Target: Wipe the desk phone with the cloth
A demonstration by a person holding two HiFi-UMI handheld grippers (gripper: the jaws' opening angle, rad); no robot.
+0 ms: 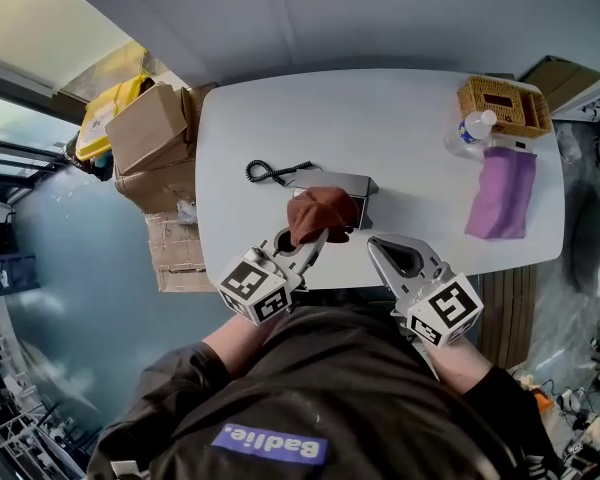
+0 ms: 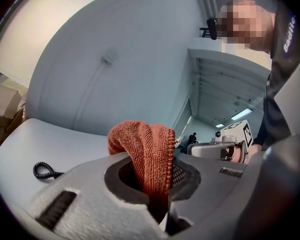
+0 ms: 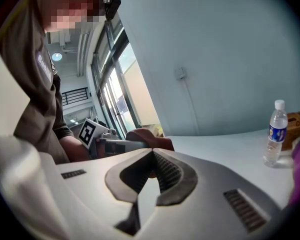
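Pinching the cloth (image 1: 320,211), the left gripper (image 1: 315,240) holds it over the phone (image 1: 345,185) just ahead; the right gripper (image 1: 382,244) sits closed, empty. Far to its right stands a basket (image 1: 472,96), contents unclear.

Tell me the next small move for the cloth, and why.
Probably lower the left gripper a little so the cloth presses on the desk phone, then sweep it across. The cloth is clamped in its jaws and sits over the phone's near side in the head view, but contact cannot be confirmed. The right gripper is shut on nothing, off to the side.
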